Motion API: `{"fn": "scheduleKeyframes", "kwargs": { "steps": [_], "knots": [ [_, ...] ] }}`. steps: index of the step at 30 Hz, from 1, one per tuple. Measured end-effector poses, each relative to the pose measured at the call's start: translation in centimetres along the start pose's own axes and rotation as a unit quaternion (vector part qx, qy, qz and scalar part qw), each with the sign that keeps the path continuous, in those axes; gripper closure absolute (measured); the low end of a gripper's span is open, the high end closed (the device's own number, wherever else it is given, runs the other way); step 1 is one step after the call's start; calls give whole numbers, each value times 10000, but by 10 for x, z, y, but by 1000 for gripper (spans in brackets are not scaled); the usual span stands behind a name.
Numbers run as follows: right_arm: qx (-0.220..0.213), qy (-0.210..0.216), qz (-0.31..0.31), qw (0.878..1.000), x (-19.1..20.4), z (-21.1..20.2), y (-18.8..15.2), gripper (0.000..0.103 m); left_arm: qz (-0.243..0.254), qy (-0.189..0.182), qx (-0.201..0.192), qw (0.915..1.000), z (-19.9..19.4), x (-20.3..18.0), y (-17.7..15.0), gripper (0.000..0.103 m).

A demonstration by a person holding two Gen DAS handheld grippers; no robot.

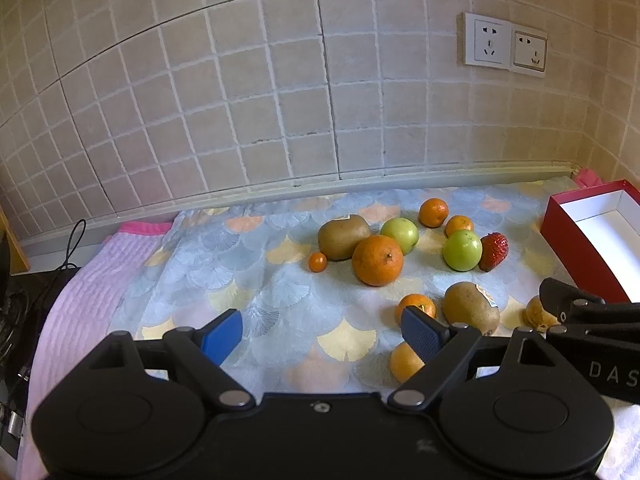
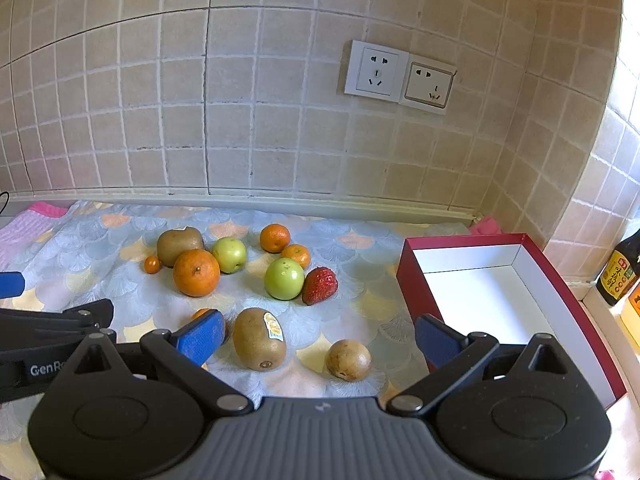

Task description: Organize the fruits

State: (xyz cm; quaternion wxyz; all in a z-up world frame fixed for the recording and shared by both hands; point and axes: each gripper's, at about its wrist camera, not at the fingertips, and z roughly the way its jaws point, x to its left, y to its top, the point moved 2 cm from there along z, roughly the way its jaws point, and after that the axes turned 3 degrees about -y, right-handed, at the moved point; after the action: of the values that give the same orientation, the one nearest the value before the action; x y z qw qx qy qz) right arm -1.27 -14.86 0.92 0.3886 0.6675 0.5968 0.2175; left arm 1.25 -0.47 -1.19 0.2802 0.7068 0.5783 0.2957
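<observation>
Fruit lies loose on a patterned cloth [image 2: 360, 304]: a large orange [image 2: 196, 273], two kiwis [image 2: 259, 338] [image 2: 179, 245], two green apples [image 2: 285, 278] [image 2: 229, 254], a strawberry [image 2: 320, 285], several mandarins [image 2: 275, 238], a tiny kumquat [image 2: 152, 265] and a brown round fruit [image 2: 348, 359]. An empty red box [image 2: 500, 296] with a white inside stands at the right. My right gripper [image 2: 320, 340] is open, above the near kiwi and brown fruit. My left gripper [image 1: 322, 330] is open and empty, left of the fruit; a mandarin [image 1: 404, 362] lies by its right finger.
A tiled wall with two sockets [image 2: 398, 77] runs behind the counter. A pink towel [image 1: 92, 280] and a black cable [image 1: 70, 244] lie at the left. Sauce bottles [image 2: 618, 272] stand on a ledge at the far right.
</observation>
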Motion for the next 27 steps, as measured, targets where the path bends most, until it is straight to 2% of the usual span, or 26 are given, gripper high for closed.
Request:
{"fn": "scheduleKeyframes", "kwargs": {
  "steps": [14, 20, 27],
  "knots": [
    [8, -15, 4, 10000, 2, 0, 0, 0, -57, -71, 114, 9999, 2, -1, 0, 2],
    [-2, -18, 4, 10000, 1, -1, -1, 0, -43, -65, -8, 10000, 3, -2, -1, 2],
    [11, -19, 17, 10000, 0, 0, -1, 0, -222, -242, 46, 9994, 4, -3, -1, 1]
  ]
}}
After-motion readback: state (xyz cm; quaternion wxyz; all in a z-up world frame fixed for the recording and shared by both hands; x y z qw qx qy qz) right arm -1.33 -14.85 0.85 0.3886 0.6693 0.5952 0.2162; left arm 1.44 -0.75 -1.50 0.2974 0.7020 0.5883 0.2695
